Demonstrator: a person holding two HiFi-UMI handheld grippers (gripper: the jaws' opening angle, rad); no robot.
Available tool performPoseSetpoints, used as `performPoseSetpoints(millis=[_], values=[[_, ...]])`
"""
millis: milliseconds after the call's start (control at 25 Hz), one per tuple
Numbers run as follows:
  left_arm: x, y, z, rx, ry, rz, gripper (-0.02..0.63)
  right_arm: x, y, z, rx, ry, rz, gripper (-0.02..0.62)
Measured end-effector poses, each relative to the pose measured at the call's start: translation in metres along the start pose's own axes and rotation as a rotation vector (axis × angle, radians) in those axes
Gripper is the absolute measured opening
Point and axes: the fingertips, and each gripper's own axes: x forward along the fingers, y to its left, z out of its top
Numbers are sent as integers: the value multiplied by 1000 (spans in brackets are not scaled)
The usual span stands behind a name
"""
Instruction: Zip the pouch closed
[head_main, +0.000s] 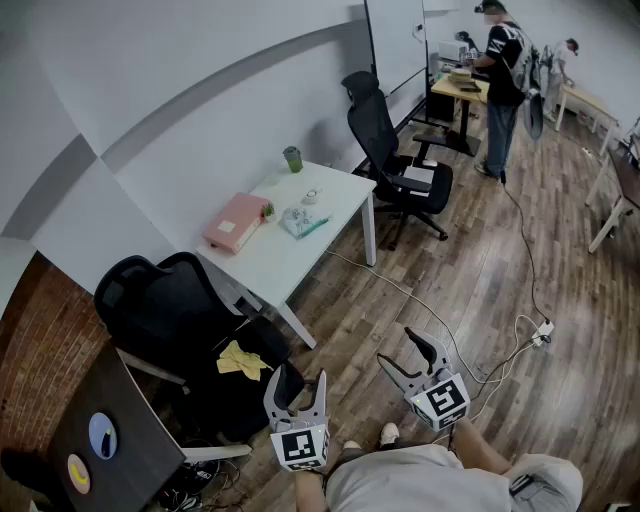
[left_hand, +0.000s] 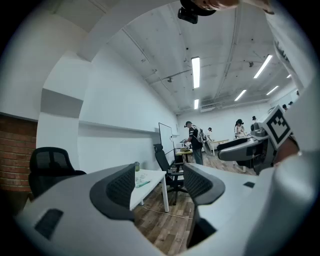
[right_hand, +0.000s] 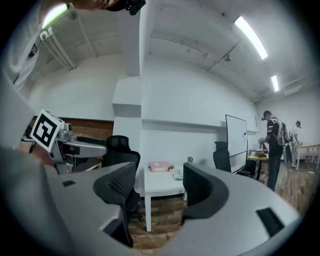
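Observation:
A flat pink pouch (head_main: 237, 221) lies on the left part of the white table (head_main: 335, 190), well ahead of me; in the right gripper view the pink pouch (right_hand: 160, 166) shows on the tabletop. Beside it lie a small clear packet with a teal item (head_main: 303, 220) and a green cup (head_main: 292, 159). My left gripper (head_main: 302, 388) and right gripper (head_main: 402, 355) hang low near my body, far from the table. Both stand open with nothing between their jaws, as seen in the left gripper (left_hand: 160, 182) and right gripper (right_hand: 155, 185) views.
A black office chair (head_main: 165, 300) with a yellow cloth (head_main: 243, 360) on its seat stands between me and the table. A second black chair (head_main: 395, 165) is at the table's far end. A cable and power strip (head_main: 543, 333) lie on the wood floor. People (head_main: 503, 70) stand at far desks.

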Motion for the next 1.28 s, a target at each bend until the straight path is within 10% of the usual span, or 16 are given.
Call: performPoseSetpoints(millis=[1280], values=[[121,79,-12,-22,-19,9,319,136,-40,2,-17,-1,-14,339]])
